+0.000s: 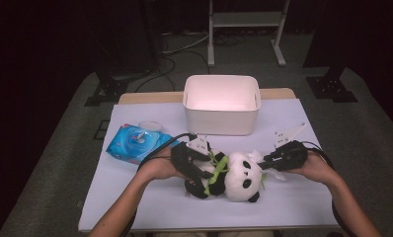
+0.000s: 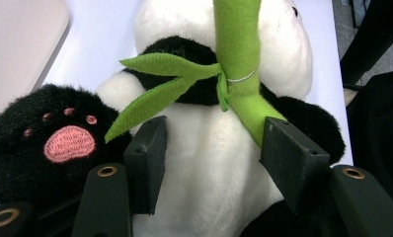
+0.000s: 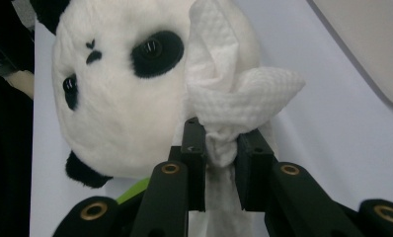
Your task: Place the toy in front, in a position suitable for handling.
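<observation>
1. Two tools are working at once: my left tool (image 1: 197,165) is sitting with its jaws spread wide around the belly of the plush panda (image 1: 234,177), one jaw at each flank, pressing into the fur without closing.
2. Between those jaws, in the left gripper view, a green felt bamboo stalk (image 2: 239,54) is running up the panda's chest, its leaves fanning toward a black paw with a pink pad (image 2: 68,143).
3. My right tool (image 1: 277,159) is pinching a crumpled white tissue (image 3: 224,103) tightly between its jaws, and the tissue is resting against the side of the panda's head.
4. The panda is lying on its back in the middle of the worktop (image 1: 150,207), head toward my right hand.
5. Farther out, a white bin (image 1: 221,104) is standing behind the panda, and a blue wipes pack (image 1: 135,143) is lying to its left.
</observation>
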Demonstrator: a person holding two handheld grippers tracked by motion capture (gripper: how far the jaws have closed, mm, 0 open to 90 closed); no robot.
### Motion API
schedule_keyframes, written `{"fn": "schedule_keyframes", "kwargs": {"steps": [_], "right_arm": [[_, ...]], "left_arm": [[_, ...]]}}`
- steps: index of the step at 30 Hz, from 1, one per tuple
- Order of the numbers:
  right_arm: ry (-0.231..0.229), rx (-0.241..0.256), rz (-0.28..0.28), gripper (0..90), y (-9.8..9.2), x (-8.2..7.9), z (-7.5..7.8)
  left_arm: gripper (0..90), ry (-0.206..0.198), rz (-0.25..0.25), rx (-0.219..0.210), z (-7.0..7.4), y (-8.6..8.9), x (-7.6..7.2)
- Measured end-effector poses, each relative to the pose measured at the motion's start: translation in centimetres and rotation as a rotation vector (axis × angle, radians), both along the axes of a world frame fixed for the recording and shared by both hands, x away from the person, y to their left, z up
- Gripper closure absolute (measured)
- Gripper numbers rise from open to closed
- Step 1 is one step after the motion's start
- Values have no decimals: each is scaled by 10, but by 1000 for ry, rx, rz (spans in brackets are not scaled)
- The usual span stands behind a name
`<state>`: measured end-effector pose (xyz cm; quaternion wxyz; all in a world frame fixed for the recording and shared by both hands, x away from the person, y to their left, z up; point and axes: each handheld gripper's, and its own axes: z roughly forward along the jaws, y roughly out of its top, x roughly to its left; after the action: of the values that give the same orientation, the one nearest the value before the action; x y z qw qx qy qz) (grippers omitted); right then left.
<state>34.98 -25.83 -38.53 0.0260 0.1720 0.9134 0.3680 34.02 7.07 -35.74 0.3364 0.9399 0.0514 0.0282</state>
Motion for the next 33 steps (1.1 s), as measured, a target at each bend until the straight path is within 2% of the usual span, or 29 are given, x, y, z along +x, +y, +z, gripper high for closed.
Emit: {"fn": "schedule_keyframes", "kwargs": {"steps": [5,9,18,23,27,31,33], "right_arm": [[-14,-5,8,761,-1,-6,3],[-41,-31,46,761,9,-10,13],[-108,-71,166,760,59,-14,44],[-127,-95,223,760,86,-15,51],[-114,-101,229,763,88,-14,50],[-94,-73,205,764,80,-14,45],[-93,-62,194,765,75,-14,43]], "left_arm": [[434,1,-2,3,0,0,0],[433,-2,-2,4,0,0,0],[432,-5,-5,-2,0,0,0],[431,-4,-5,-6,0,2,-1],[425,-3,-4,-27,2,5,-2],[416,1,1,-47,8,9,-3],[413,-7,6,-42,11,13,-4]]}}
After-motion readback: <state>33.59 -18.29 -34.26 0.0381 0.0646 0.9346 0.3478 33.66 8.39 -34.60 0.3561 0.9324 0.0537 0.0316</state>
